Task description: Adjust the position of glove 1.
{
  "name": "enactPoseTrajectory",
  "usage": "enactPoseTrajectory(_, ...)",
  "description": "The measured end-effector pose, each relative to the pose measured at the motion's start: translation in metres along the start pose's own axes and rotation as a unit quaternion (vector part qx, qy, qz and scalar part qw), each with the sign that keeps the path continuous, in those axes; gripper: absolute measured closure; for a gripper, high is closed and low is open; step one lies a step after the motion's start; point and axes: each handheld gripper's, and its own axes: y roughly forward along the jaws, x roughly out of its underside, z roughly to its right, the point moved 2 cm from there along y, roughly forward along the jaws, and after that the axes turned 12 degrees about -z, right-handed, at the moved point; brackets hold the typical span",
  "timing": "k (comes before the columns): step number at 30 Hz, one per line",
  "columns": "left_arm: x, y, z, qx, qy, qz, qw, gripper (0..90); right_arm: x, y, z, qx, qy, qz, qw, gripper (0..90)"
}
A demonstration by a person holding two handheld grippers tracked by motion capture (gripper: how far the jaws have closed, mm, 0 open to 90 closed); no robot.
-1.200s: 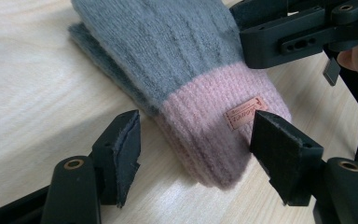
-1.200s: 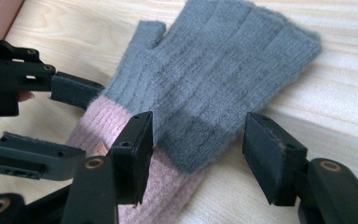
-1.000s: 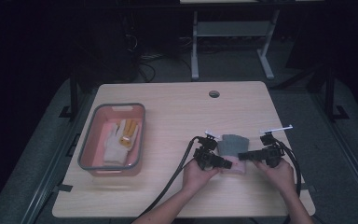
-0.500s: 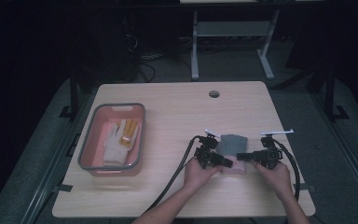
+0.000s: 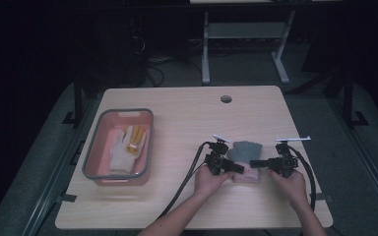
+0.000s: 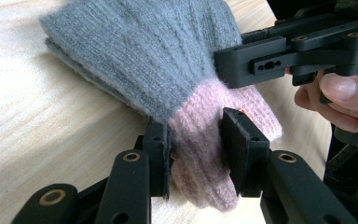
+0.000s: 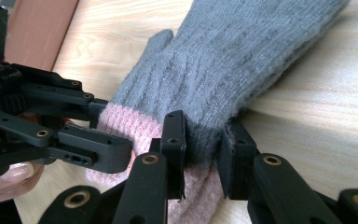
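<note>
Both grippers' jaws have just been closing: left gripper (image 6: 196, 158) and right gripper (image 7: 203, 154) now pinch the grey knitted glove's (image 5: 246, 152) pink cuff at six o'clock, seemingly ready for lifting.

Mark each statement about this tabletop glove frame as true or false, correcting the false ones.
1. Both grippers pinch the pink cuff of the grey knitted glove. True: the left gripper and the right gripper have just been closing, with the cuff between their jaws.
2. The glove hangs in the air. False: it lies on the light wooden table.
3. The pink plastic tub holds a white glove. True.
4. The tub stands right of the grippers. False: it stands to their left in the high view.
</note>
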Motion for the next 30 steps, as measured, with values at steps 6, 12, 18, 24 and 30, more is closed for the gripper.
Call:
enactPoseTrajectory(6, -0.001, -0.002, -0.001, 0.007, 0.002, 0.002, 1.0, 64.3, 0.0, -0.002, -0.002, 0.002, -0.001, 0.004, 1.0, 74.5)
enactPoseTrajectory(12, -0.001, -0.009, 0.0, 0.009, 0.007, 0.009, 0.9999, 64.5, -0.003, -0.004, -0.008, 0.003, -0.002, 0.006, 1.0, 74.5)
enactPoseTrajectory(18, -0.001, -0.021, 0.0, 0.012, 0.014, 0.02, 0.9996, 64.5, -0.009, -0.009, -0.02, 0.004, -0.012, 0.011, 0.9999, 74.6)
enactPoseTrajectory(24, 0.0, -0.034, 0.001, 0.01, 0.018, 0.028, 0.9994, 64.5, -0.015, -0.011, -0.032, 0.005, -0.023, 0.01, 0.9997, 74.6)
enactPoseTrajectory(30, 0.002, -0.045, -0.001, 0.007, 0.021, 0.033, 0.9992, 64.7, -0.02, -0.01, -0.041, 0.0, -0.031, 0.009, 0.9995, 74.6)
